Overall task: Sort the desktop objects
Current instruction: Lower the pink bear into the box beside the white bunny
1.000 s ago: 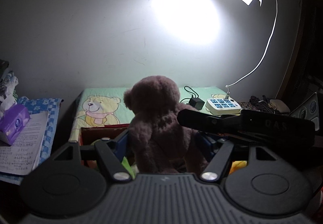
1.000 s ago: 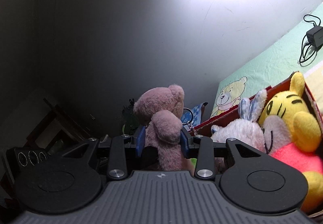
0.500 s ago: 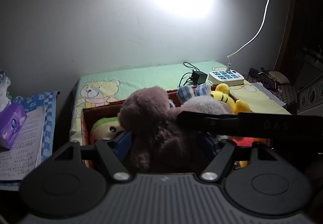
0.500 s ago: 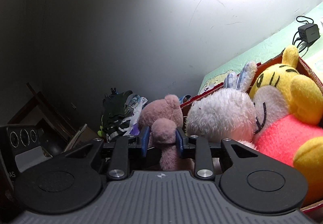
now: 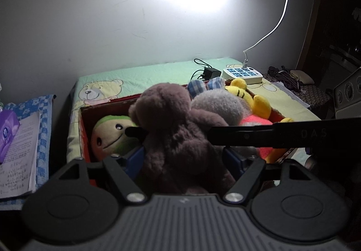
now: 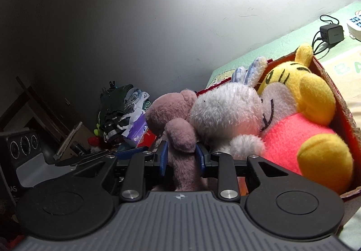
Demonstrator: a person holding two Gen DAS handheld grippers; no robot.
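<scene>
A mauve teddy bear (image 5: 178, 129) hangs low over the open red box (image 5: 108, 104), pressed against a grey-white rabbit (image 5: 218, 104). My left gripper (image 5: 182, 157) is shut on the bear's body, a blue pad on each side. My right gripper (image 6: 181, 156) is shut on one limb of the teddy bear (image 6: 173, 113); one of its fingers (image 5: 248, 135) crosses the left wrist view from the right. Inside the box lie a green-hooded plush (image 5: 110, 135), the rabbit (image 6: 225, 111) and a yellow plush in a red shirt (image 6: 300, 129).
The box stands on a green bear-print cloth (image 5: 140, 77). A power strip (image 5: 242, 73) and a black charger (image 5: 211, 73) sit behind it by the wall. Papers (image 5: 20, 160) and a purple tissue pack (image 5: 8, 129) lie at the left. A clothes pile (image 6: 119, 111) lies beyond the bear.
Both grippers have come down with the teddy bear, from high above the box to its rim, next to the rabbit. Their hold on it looks unchanged.
</scene>
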